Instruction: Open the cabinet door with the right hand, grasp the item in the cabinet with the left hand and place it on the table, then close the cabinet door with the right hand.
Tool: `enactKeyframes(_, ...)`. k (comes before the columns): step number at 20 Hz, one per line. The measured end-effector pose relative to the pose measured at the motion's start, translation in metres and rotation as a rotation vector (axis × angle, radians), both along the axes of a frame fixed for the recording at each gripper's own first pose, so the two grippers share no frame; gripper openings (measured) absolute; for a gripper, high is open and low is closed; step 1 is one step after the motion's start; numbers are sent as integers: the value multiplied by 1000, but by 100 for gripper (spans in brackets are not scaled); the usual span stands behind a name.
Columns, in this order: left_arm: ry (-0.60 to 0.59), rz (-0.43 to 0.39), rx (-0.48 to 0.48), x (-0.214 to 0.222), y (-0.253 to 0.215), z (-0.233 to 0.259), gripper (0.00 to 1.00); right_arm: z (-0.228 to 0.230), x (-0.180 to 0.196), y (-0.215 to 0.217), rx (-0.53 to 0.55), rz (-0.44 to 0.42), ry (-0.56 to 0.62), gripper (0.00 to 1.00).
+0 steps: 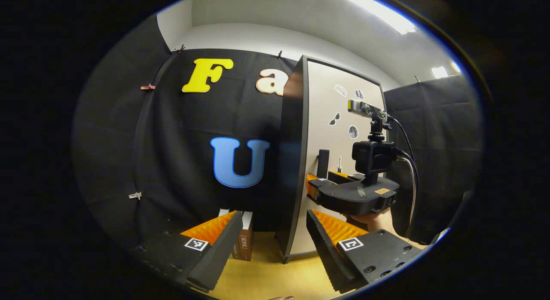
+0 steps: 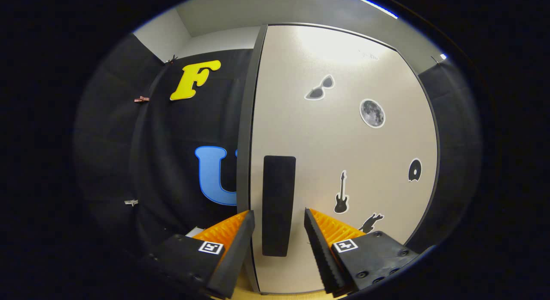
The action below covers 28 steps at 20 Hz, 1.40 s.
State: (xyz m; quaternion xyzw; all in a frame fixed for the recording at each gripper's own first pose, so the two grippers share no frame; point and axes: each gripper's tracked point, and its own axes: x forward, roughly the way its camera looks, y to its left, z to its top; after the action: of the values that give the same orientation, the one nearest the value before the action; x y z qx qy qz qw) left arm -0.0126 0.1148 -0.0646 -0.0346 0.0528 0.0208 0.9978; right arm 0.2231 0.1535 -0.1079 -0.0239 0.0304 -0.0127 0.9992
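Cabinet: door (image 2: 343, 154) shut, pale front with stickers, standing on the wooden table (image 1: 266, 274); the item inside is hidden behind it, so you cannot tell where it sits.

Handle: a dark upright bar (image 2: 279, 205) near the door's left edge, just inside the dark frame strip.

Right gripper: your right gripper (image 2: 278, 225) faces the door squarely, fingers spread wide to either side of the handle, neither one pressing on it. In the left gripper view the same tool (image 1: 313, 186) sits at the door with your hand (image 1: 378, 220) beneath it.

Left gripper: your left gripper (image 1: 270, 229) hangs back over the table, fingers wide apart and holding nothing, aimed at the cabinet's left side edge (image 1: 296, 162).

Open room: bare tabletop lies between your left fingers and the cabinet's foot; left of the cabinet the black cloth wall (image 1: 172, 154) stands behind free space.

Book: a brown book (image 1: 245, 244) stands upright on the table near the cloth, just beyond your left gripper's left finger.
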Motion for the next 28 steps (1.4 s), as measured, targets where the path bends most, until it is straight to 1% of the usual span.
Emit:
enactKeyframes(1, 1, 6, 7, 0, 2, -1, 94, -1, 3, 1, 15, -4, 2, 63)
enactKeyframes(3, 12, 9, 17, 0, 5, -6, 94, -4, 4, 8, 36, -18, 6, 49)
enactKeyframes(4, 18, 10, 22, 1, 4, -7, 94, -2, 4, 7, 20, -33, -7, 40)
enactKeyframes(5, 23, 11, 25, 0, 4, -9, 94, -3, 3, 5, 2, -49, -9, 38)
enactKeyframes(7, 22, 12, 26, -1, 5, -8, 94, -3, 3, 6, -1, -48, -7, 25)
enactKeyframes(10, 15, 19, 21, -9, 5, -5, 94, -3, 0, 3, 9, -7, 2, 24)
enactKeyframes(11, 13, 22, 22, -11, 5, -4, 94, -4, 1, 4, 12, 6, 5, 13)
enactKeyframes(17, -7, 14, 26, -19, -4, 6, 94, -2, -16, 5, 16, 73, 43, 13)
enactKeyframes(23, -18, -10, 42, -33, -26, 12, 94, 3, -40, 2, 33, 156, 70, 13)
enactKeyframes(28, -16, -30, 36, -33, -36, 13, 94, 8, -62, -6, 37, 190, 82, 13)
